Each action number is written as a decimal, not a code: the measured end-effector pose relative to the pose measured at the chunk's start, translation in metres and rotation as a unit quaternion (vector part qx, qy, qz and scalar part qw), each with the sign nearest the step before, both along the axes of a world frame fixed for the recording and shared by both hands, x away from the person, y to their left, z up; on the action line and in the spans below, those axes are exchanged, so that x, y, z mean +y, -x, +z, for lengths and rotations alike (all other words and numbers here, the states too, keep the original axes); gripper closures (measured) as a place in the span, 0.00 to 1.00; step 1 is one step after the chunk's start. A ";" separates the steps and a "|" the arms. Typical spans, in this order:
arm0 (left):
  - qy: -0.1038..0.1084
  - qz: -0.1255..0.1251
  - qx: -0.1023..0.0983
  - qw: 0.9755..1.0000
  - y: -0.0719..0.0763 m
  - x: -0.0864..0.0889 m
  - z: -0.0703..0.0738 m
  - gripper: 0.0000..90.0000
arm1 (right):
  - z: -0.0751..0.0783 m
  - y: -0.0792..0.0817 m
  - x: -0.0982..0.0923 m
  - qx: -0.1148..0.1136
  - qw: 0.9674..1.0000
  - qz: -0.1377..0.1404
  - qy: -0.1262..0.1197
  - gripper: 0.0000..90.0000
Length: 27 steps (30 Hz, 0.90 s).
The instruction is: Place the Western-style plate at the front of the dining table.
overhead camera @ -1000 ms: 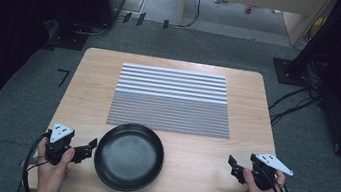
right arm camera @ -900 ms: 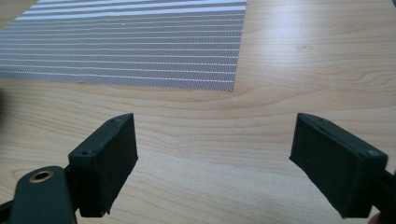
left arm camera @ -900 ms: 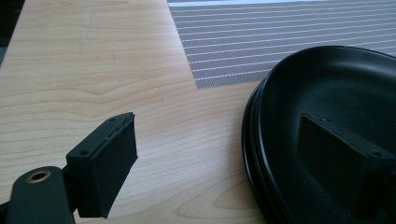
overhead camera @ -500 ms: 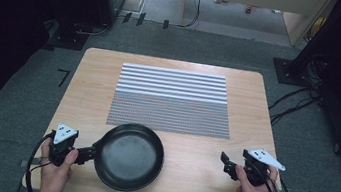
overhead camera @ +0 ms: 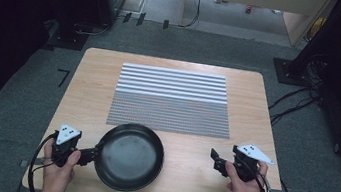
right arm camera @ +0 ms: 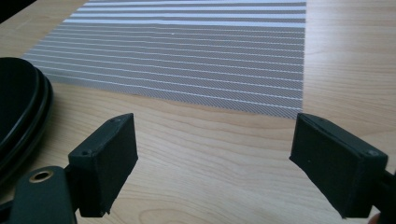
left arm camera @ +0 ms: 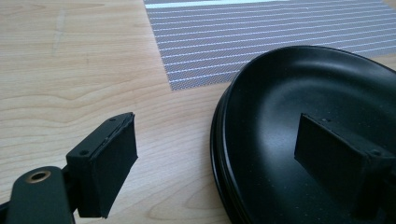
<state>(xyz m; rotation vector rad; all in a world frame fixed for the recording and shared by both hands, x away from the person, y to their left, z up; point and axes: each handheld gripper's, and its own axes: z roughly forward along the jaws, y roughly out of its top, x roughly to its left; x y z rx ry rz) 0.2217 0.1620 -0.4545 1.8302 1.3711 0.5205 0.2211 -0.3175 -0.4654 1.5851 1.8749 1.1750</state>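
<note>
- Change noted: against the picture of a second ago, the left gripper (overhead camera: 93,155) has closed in on the pan's left edge, and the right gripper (overhead camera: 213,158) has shifted inward, toward the pan.
- Left gripper: held in the person's left hand (overhead camera: 58,171) at the near left corner of the table (overhead camera: 95,80). Jaws stand wide apart and straddle the pan rim; in the left gripper view one pad sits over the bare wood outside the rim, the other over the pan's inside. Nothing is clamped; contact with the rim cannot be confirmed.
- Pan (overhead camera: 129,157): black, round, empty, flat on the table near its front edge, left of centre. Its far rim lies just at the near edge of the striped mat (overhead camera: 172,100).
- Mat: grey with white stripes, flat, central on the table, beyond the pan.
- Right gripper: held in the person's right hand (overhead camera: 244,191) at the near right, well apart from the pan. Jaws wide open over bare wood, holding nothing, aimed toward the mat's near corner.
</note>
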 end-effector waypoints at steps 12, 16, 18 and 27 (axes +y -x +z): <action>0.031 -0.014 0.006 0.999 0.001 -0.002 0.002 0.15 | 0.005 -0.008 0.028 -0.003 1.000 0.030 -0.007 0.16; 0.033 -0.021 0.008 0.999 0.001 -0.004 0.001 0.15 | 0.007 -0.010 0.037 -0.005 0.999 0.038 -0.010 0.16; 0.034 -0.026 0.010 0.999 0.001 -0.006 0.001 0.15 | 0.007 -0.011 0.042 -0.005 0.999 0.043 -0.011 0.16; 0.039 -0.035 0.016 0.999 0.001 -0.009 0.000 0.15 | 0.009 -0.014 0.059 -0.006 0.998 0.061 -0.014 0.17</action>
